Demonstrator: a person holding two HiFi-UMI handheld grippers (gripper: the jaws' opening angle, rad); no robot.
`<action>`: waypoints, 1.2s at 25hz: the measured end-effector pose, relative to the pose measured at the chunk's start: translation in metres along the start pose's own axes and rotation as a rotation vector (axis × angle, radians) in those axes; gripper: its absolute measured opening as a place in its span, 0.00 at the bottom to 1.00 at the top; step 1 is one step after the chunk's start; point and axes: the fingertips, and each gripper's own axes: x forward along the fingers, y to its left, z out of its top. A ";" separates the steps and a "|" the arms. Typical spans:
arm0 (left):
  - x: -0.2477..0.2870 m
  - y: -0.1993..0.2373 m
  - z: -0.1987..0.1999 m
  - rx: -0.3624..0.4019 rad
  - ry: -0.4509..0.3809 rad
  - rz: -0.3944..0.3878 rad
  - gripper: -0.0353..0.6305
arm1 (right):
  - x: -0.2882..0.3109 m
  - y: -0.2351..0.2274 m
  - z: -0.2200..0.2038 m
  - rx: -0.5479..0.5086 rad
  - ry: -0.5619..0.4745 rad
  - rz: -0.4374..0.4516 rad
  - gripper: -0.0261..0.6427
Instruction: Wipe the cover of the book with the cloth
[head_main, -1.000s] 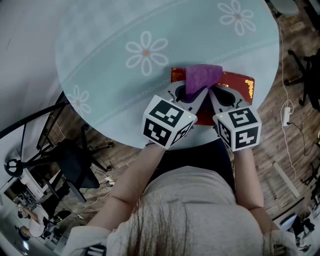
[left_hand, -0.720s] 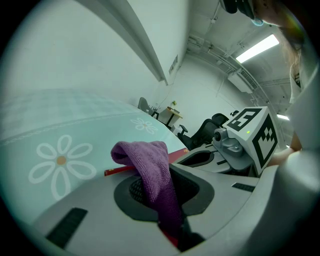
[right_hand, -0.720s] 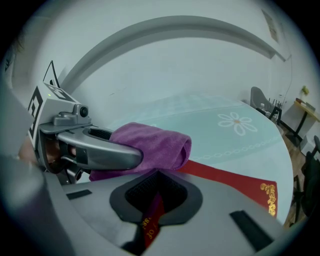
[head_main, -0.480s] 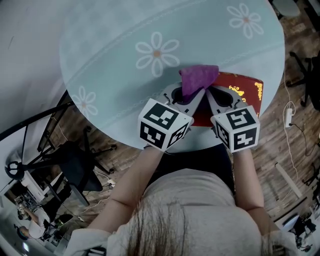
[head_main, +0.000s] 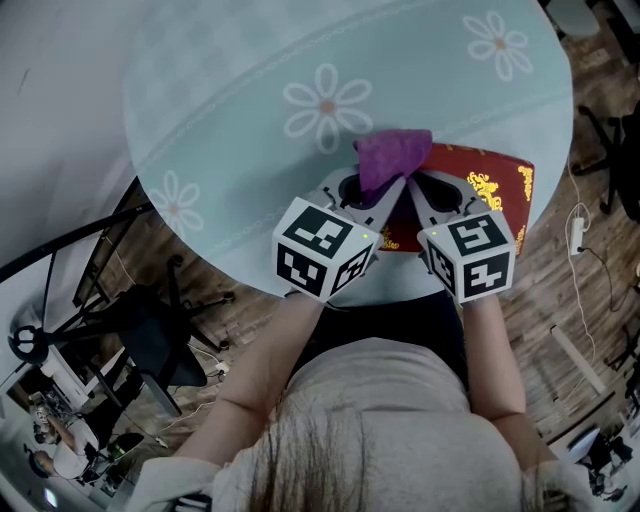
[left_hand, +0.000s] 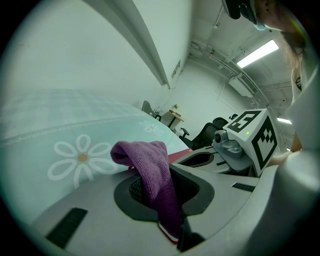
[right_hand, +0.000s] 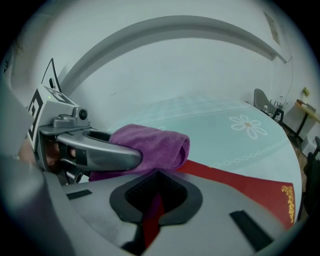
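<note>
A red book (head_main: 478, 188) with gold print lies near the front edge of the round table (head_main: 240, 150). A purple cloth (head_main: 388, 156) is draped over the book's left end. My left gripper (head_main: 382, 196) is shut on the cloth (left_hand: 145, 161), which hangs out of the pinched jaws (left_hand: 169, 202). Just to its right, my right gripper (head_main: 424, 198) is shut on the book's near edge; a red strip shows between its jaws (right_hand: 154, 202). The book's cover (right_hand: 242, 187) stretches away to the right, with the cloth (right_hand: 157, 142) bunched beside the left gripper's finger (right_hand: 97, 152).
The table wears a pale teal cover with white daisies (head_main: 328, 105). A black office chair (head_main: 145, 330) stands on the wooden floor at the lower left. Cables and a plug (head_main: 580, 225) lie on the floor at the right, near another chair's base (head_main: 612, 140).
The left gripper has dragged the purple cloth leftward over the cover, from the book's middle to its left end. The right gripper has kept its hold on the book.
</note>
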 end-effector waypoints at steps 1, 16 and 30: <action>-0.001 0.001 -0.001 0.000 0.001 0.000 0.15 | 0.000 0.002 0.000 0.002 -0.002 -0.001 0.07; -0.023 0.001 0.000 -0.043 -0.054 -0.024 0.15 | -0.003 0.022 0.004 -0.004 -0.065 0.017 0.08; -0.028 -0.042 0.016 -0.047 -0.143 -0.015 0.15 | -0.049 0.002 -0.001 -0.029 -0.150 0.034 0.08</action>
